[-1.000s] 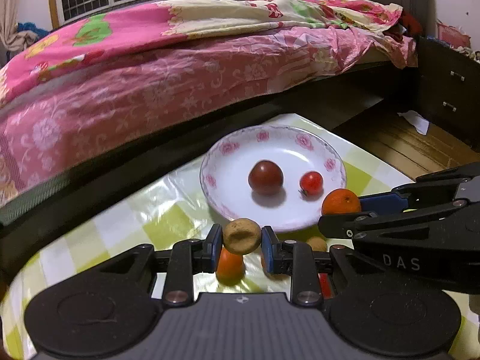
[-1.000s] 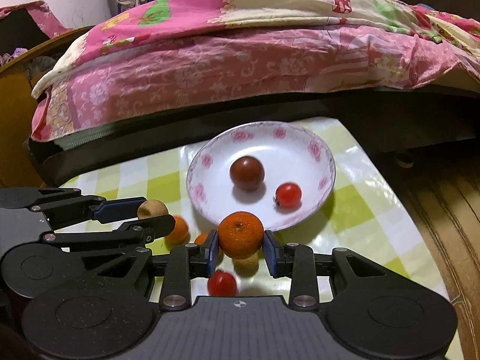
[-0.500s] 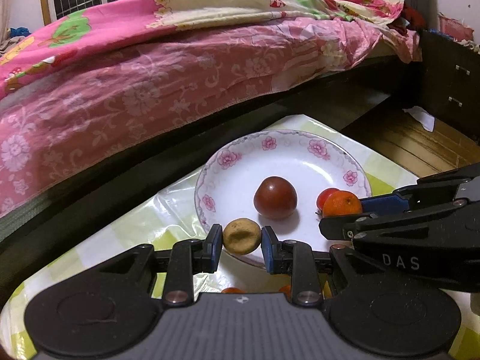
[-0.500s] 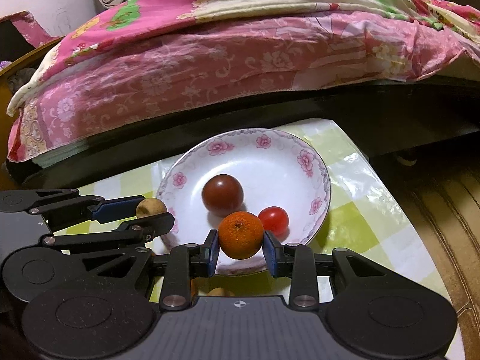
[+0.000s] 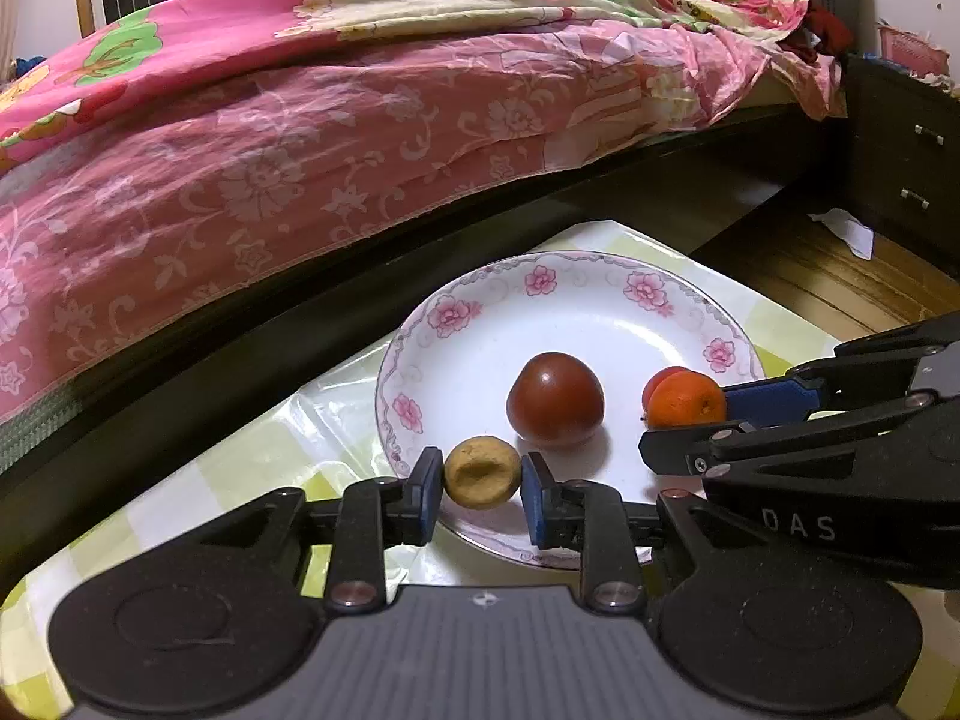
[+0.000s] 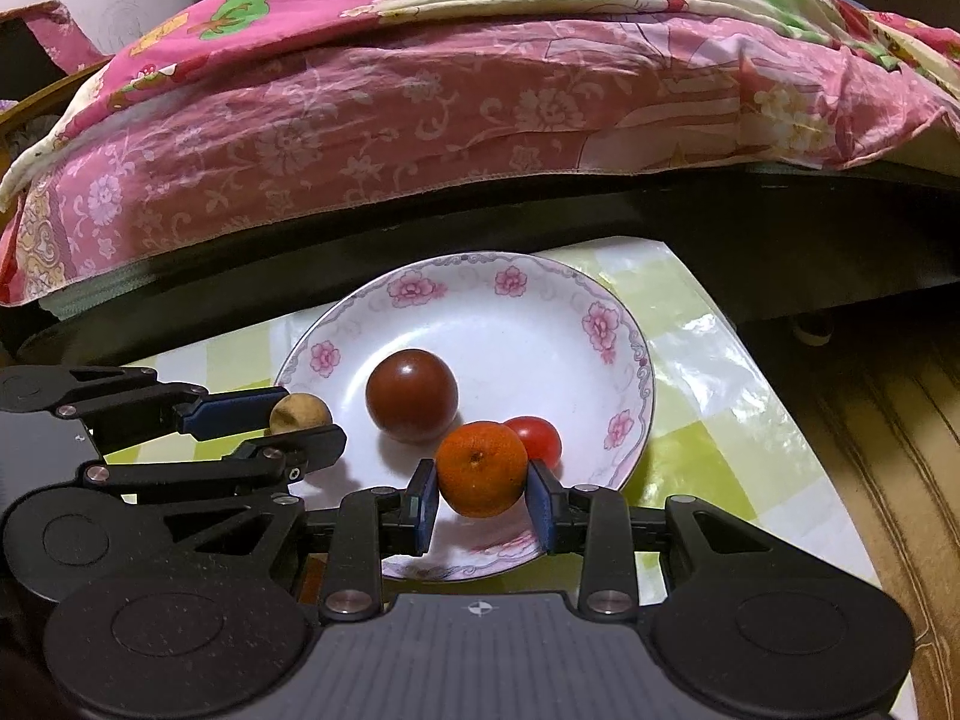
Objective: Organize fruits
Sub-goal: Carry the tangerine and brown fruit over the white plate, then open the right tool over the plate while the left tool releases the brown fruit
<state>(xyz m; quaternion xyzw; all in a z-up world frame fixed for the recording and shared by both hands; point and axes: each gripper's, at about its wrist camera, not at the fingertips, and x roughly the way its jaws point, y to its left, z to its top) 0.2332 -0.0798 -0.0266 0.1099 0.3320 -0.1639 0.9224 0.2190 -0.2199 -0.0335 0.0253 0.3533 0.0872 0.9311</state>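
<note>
Warm indoor light, moderately bright, both views. Glare patches on the glossy tablecloth [image 6: 690, 348] at right centre and on the plate [image 5: 660, 336] toward its right rim. Small highlight on the dark red fruit [image 5: 555, 399]; soft shadows fall beneath the fruit toward the bottom of the frame. Fisheye bends the bed [image 5: 300, 120] edge; corners vignette black. Centre sharp, periphery slightly soft.

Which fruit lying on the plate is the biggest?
The dark reddish-brown round fruit mid-plate; the small bright red tomato beside it is much smaller.
</note>
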